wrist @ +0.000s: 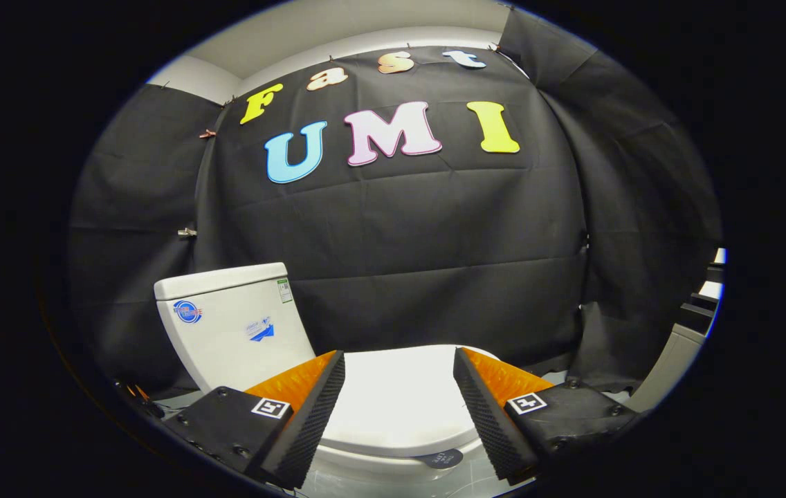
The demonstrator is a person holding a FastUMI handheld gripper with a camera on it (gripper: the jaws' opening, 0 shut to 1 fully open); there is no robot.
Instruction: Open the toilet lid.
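Observation:
A white toilet stands ahead of me with its lid (396,401) lying flat and closed over the bowl. Its white tank (234,325), with stickers on the side, rises beyond the left finger. My gripper (398,363) hovers above the lid and is open, its two fingers spread wide with the lid showing in the gap between them. Neither finger touches the lid. The front rim of the toilet (393,465) curves below the lid between the finger bases.
Black cloth (400,242) hangs as the booth wall behind the toilet. A pale floor shows under the bowl. At the far right stands a grey-white structure (670,363) beyond the right finger.

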